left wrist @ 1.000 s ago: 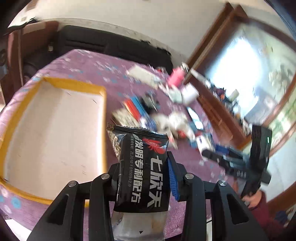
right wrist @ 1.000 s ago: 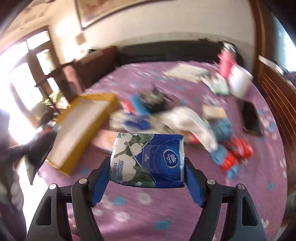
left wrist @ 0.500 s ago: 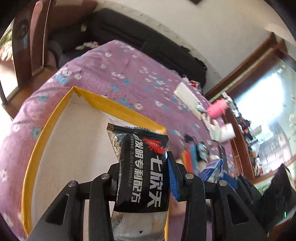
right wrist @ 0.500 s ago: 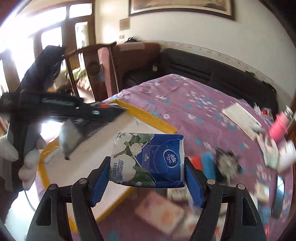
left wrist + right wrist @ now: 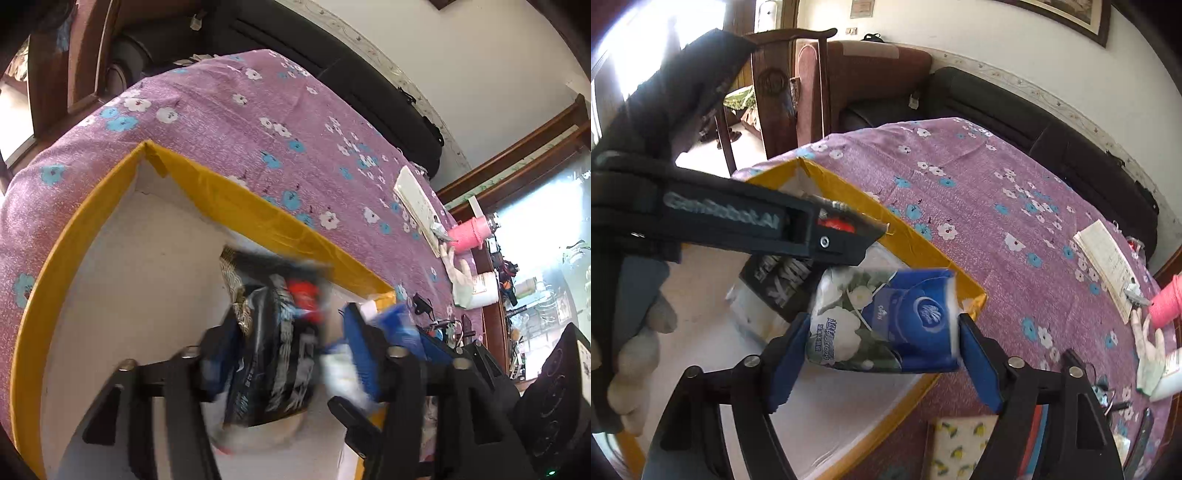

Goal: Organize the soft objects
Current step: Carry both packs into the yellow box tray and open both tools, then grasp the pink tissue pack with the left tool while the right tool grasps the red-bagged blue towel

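The left tongs point(image 5: 288, 325) are over the white floor of the shallow yellow-rimmed box point(image 5: 258, 218), which lies ahead of and beneath them on the purple flowered tabletop point(image 5: 221, 110). Their jaws look spread wider than the black snack packet point(image 5: 273, 369) between them. The packet is tilted and smeared with motion, so I take it to be dropping free rather than pinched. That fits the task, since the box seems to be the collecting place and this spot, inside the far rim, leaves the rest of the floor free. In the right wrist view the same packet hangs below the tip of the left tongs, with its lower end at or near the box floor; contact is hidden. A gloved hand point(image 5: 631, 350) grips the handle.

The right tongs point(image 5: 882, 319) are closed on a blue and white tissue pack point(image 5: 905, 314), one pad against each short end, so the soft pack is squeezed along its length and carried level. It sits just to the right of the left tongs, over the box's near right corner and close above the rim. Going by this, the tissue pack is next in line for release.

Farther right of both tongs, outside the box, a pink cup point(image 5: 469, 236) and a lemon-print pack point(image 5: 960, 443) remain on the tabletop.
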Action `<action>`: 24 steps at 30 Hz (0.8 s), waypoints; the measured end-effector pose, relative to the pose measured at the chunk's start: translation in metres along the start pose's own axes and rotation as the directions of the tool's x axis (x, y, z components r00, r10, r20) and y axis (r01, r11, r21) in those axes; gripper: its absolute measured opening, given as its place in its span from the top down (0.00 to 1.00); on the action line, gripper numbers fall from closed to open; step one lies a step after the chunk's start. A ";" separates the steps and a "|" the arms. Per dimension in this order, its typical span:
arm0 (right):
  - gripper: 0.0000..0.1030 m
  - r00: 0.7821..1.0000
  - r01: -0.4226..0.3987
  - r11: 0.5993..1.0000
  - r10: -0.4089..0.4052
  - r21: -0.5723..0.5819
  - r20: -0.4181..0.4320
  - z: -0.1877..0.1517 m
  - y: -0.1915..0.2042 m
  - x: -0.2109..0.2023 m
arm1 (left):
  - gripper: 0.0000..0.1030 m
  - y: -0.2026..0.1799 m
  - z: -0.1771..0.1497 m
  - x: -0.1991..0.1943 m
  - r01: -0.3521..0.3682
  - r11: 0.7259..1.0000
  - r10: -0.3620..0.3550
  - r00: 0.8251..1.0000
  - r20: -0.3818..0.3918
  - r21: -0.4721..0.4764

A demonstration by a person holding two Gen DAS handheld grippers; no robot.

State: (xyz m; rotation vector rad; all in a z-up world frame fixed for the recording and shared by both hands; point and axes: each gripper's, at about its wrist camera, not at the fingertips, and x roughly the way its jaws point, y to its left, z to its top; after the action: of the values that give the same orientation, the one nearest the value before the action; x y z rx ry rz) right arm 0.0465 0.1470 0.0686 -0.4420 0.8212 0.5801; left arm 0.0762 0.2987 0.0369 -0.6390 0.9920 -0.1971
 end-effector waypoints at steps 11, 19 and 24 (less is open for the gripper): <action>0.10 0.995 -0.019 0.981 -0.001 0.193 0.101 -0.021 -0.044 -0.062 | 0.27 -0.024 -0.020 -0.057 0.014 0.999 -0.019 0.995 0.094 0.051; 0.09 0.990 -0.009 0.881 -0.060 0.473 0.130 -0.124 -0.120 -0.144 | 0.14 -0.109 -0.093 -0.076 0.014 0.957 -0.036 0.997 0.069 0.289; 0.09 0.989 0.020 0.813 -0.100 0.581 0.106 -0.197 -0.143 -0.177 | 0.14 -0.153 -0.143 -0.027 0.013 0.913 0.011 0.998 -0.057 0.407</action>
State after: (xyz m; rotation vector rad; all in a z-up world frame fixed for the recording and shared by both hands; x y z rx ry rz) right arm -0.0672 -0.1292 0.1077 0.1348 0.8079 0.2685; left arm -0.0377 0.1291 0.0910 -0.2516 0.9687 -0.4140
